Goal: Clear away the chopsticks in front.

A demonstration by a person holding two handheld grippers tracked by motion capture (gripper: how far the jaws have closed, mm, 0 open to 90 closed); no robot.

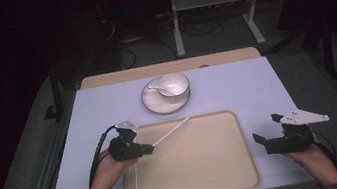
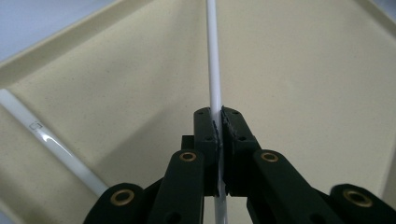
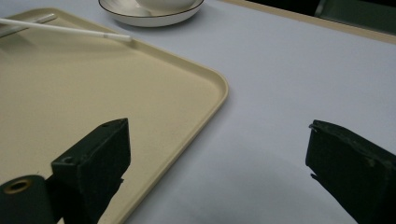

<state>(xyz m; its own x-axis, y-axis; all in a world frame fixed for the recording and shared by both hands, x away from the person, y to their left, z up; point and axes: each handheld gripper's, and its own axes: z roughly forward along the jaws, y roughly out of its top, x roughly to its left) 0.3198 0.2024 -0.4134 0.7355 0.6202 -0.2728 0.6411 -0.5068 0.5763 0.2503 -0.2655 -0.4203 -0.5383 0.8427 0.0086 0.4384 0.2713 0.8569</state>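
Nearest the person, at the tabletop's (image 1: 235, 82) front edge, lay a beige tray (image 1: 218, 168) — a shallow rounded rectangle with a raised rim and a finely speckled matte surface. Over its left rim the left hand-held gripper (image 1: 150, 148) was held about level, pointing right across the tray, its black jaws pinched tight on a thin, smooth white chopstick (image 2: 214, 70) that slanted up-right to the tray's far rim. A second white chopstick (image 1: 136, 185) lay flat along the tray's left side. Just right of the tray, the right hand-held gripper (image 1: 267, 127) rested on the pale grey-blue tabletop, jaws spread wide with nothing between them. Farther off, beyond the tray, sat a glossy white cup (image 1: 172, 84) on a dark-rimmed saucer (image 1: 155, 104).
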